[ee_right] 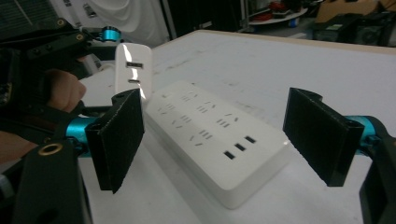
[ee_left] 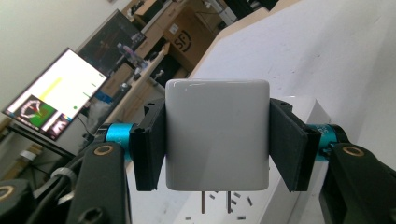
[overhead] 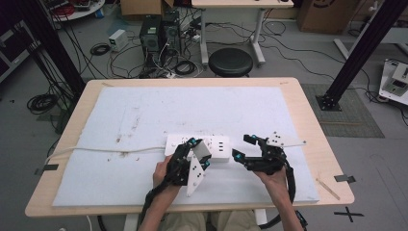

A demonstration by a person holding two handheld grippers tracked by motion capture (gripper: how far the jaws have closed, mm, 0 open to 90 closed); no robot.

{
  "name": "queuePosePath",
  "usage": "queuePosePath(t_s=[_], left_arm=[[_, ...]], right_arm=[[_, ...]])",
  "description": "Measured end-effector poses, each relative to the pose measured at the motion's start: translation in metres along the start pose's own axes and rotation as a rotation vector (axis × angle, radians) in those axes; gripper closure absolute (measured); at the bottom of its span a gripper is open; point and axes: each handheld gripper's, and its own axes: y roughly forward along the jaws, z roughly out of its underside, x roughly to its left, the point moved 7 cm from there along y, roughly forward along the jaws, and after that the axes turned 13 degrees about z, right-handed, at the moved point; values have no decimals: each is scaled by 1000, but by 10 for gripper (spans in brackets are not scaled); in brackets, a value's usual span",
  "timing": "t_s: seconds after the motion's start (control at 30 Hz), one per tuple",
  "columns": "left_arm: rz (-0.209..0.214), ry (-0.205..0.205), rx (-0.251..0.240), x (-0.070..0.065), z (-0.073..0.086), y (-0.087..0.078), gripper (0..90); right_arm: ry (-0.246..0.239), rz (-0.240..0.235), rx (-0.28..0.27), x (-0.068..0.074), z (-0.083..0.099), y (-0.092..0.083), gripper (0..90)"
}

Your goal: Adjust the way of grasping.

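The left gripper (ee_left: 217, 144) is seen clamped on a white charger (ee_left: 217, 135), its two black pads pressed flat against the charger's opposite sides. Two metal prongs are shown projecting from the charger's lower face, directed at the white power strip (ee_left: 299, 186) lying just beneath; whether the prongs already touch the strip's sockets cannot be told from the left gripper view. In the high view the left gripper (overhead: 198, 153) is held over the near edge of the power strip (overhead: 219, 145), with the charger (overhead: 201, 149) carried between its tips (the grey three-cornered plate hangs on its near side).

The right gripper (ee_right: 229, 135) is presented with its jaws standing wide apart and nothing gripped; the power strip (ee_right: 210, 135) lies on the mat beyond and between them, untouched by either pad. The charger (ee_right: 134, 74) is also visible there at the upper left, held above the far end of the strip, its face with two ports turned toward the camera. In the high view the right gripper (overhead: 244, 147) is placed just beside the strip's right end.

The strip rests on a white mat (overhead: 144, 115) spread over a wooden table (overhead: 312, 115), and a white cable (overhead: 96, 151) is led from its left end toward the table's left edge.
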Motion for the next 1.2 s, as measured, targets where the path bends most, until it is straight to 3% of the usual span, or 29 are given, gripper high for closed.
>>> queuePosePath(t_s=[0.27, 0.37, 0.67, 1.07, 1.2], left_arm=[[-27, 38, 17, -9, -7, 6, 426], [-24, 30, 18, -10, -8, 8, 426], [-21, 32, 11, -13, -10, 10, 426], [-23, 70, 5, -21, -18, 15, 425], [-23, 68, -3, -22, -20, 16, 425]], right_arm=[[-24, -63, 26, 23, -3, 12, 213], [-35, -76, 43, 30, -2, 17, 213], [-40, -80, 68, 37, -1, 25, 213], [-47, -97, 104, 44, 0, 36, 216], [-40, -111, 110, 44, 1, 37, 262]])
